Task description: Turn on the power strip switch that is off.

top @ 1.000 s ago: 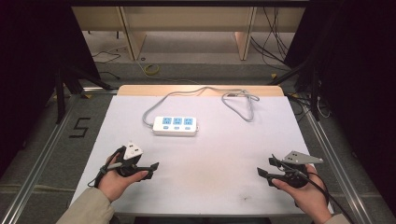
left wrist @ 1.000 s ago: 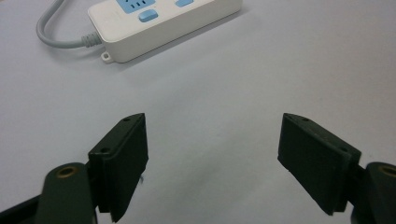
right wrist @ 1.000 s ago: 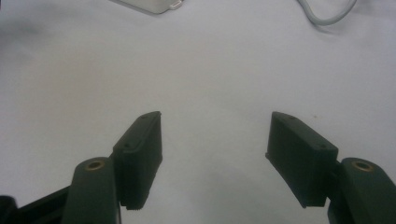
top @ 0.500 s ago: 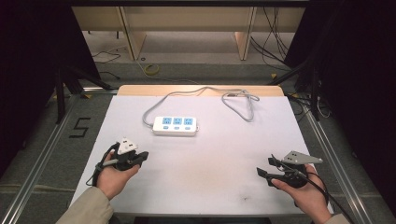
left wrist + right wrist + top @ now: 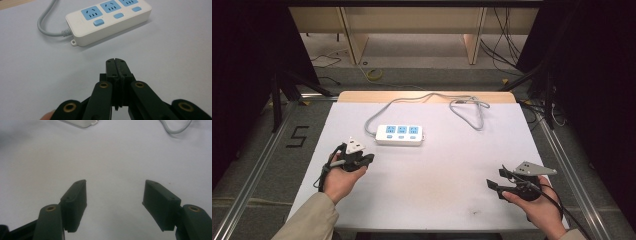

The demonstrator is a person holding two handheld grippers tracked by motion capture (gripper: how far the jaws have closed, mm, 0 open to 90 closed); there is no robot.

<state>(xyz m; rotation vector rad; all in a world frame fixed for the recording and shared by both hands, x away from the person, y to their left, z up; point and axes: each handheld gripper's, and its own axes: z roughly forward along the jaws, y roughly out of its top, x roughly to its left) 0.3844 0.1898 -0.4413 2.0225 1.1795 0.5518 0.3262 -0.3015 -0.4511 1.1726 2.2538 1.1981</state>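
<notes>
On the white table (image 5: 437,200), the left gripper (image 5: 116,61) is pointing at the power strip (image 5: 107,21), jaws pressed together on nothing, while the right gripper (image 5: 115,197) is gaping wide.

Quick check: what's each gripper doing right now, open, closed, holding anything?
Left gripper: shut, jaws pressed together with nothing between them, short of the power strip.
Right gripper: open, nothing between the jaws, above the bare table.

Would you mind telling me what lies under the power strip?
The power strip lies flat on the white table. Its underside is hidden. Its grey cable runs behind it.
</notes>
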